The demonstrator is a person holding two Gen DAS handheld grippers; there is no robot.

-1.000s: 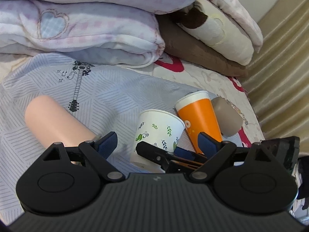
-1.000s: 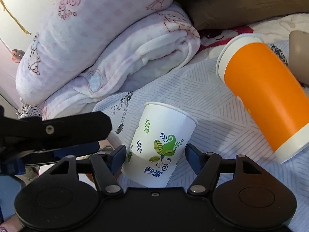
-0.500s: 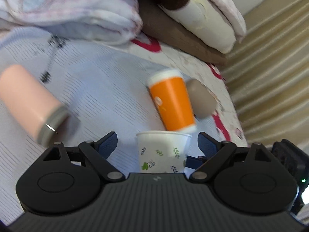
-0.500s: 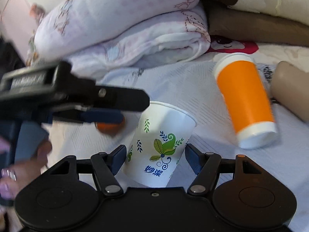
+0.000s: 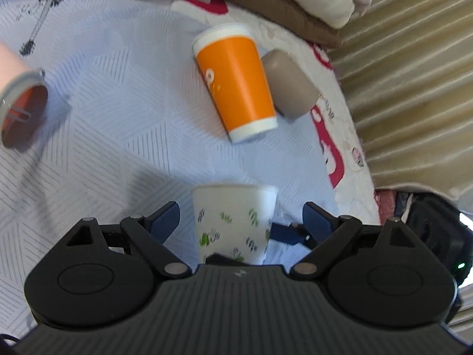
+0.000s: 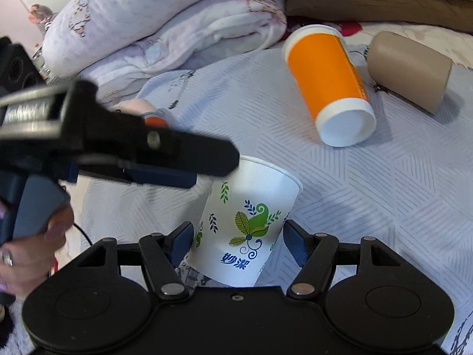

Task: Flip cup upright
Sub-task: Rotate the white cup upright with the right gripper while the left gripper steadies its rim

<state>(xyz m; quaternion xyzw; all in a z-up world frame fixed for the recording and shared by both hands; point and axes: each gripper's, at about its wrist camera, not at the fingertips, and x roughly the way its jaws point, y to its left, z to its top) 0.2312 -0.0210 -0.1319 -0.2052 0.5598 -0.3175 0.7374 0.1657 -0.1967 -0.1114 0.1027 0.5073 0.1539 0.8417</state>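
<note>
A white paper cup with green leaf print point(image 6: 245, 224) sits between my right gripper's point(image 6: 238, 236) blue pads, rim pointing away and up; the jaws touch or nearly touch its sides. The same cup point(image 5: 233, 222) shows in the left wrist view between my left gripper's point(image 5: 241, 217) open fingers, with clear gaps on both sides. The left gripper's finger point(image 6: 133, 142) crosses the right wrist view just left of the cup's rim. An orange cup with white ends point(image 5: 236, 85) lies on its side further away.
A tan cup point(image 5: 291, 85) lies beside the orange one point(image 6: 328, 80). A pink cup with an orange inside point(image 5: 20, 112) lies at the left. Folded blankets point(image 6: 165, 20) and pillows are stacked at the back. A curtain point(image 5: 414, 74) hangs at the right.
The left gripper has swung down and over the white cup, its view tilting toward the bed. The right gripper has lifted with the white cup between its pads, and the orange cup looks farther off.
</note>
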